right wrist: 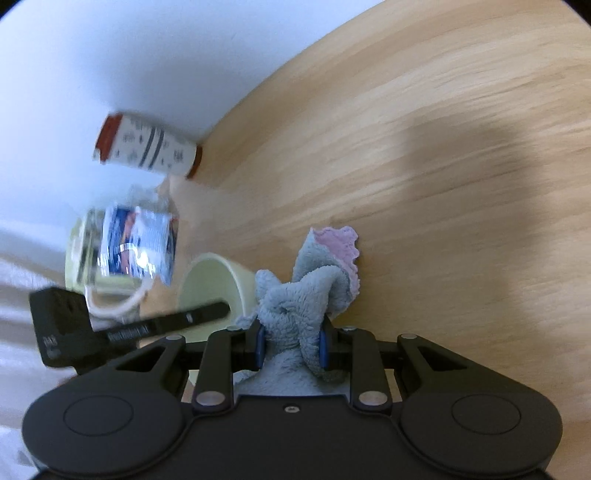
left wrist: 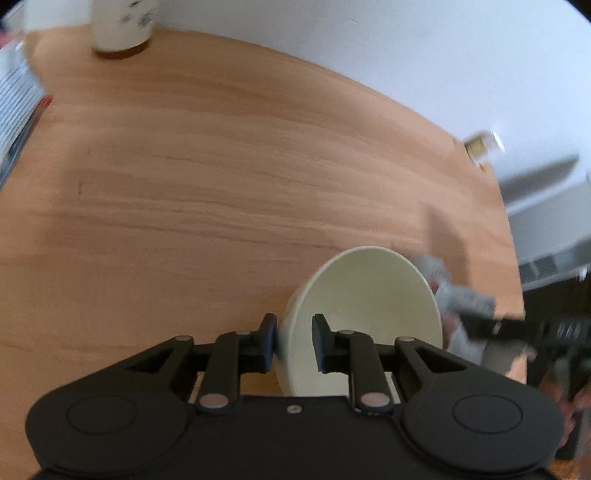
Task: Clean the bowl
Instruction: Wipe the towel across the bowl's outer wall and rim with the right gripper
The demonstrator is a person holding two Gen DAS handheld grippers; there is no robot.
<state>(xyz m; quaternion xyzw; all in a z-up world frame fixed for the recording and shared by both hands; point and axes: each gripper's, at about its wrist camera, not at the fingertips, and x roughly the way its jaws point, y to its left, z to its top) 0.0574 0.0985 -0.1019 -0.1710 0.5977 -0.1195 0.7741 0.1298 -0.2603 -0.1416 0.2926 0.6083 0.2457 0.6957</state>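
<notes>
Light wooden table (left wrist: pixel 221 177) with straight horizontal grain, butted against a plain white wall (left wrist: pixel 369 44). Both views are motion-blurred.

Left gripper (left wrist: pixel 293 341) — jaws narrowed onto the wall of a pale cream, round paper bowl (left wrist: pixel 369 295), one pad outside, one inside the rim. The bowl is tipped on its side near the table's right edge, mouth facing the camera.

Right gripper (right wrist: pixel 291 349) — jaws closed on a bunched grey fleece cloth with a pink underside (right wrist: pixel 314 284). The cloth is just beside the bowl's rim, outside it; whether they touch cannot be told.

At the far edge by the wall stands a white cylindrical bottle with dark print (left wrist: pixel 122 24). Near the table's left edge is a blurred printed packet (left wrist: pixel 14 96). Beyond the right edge, a white radiator-like unit (left wrist: pixel 554 251) shows against the wall.
</notes>
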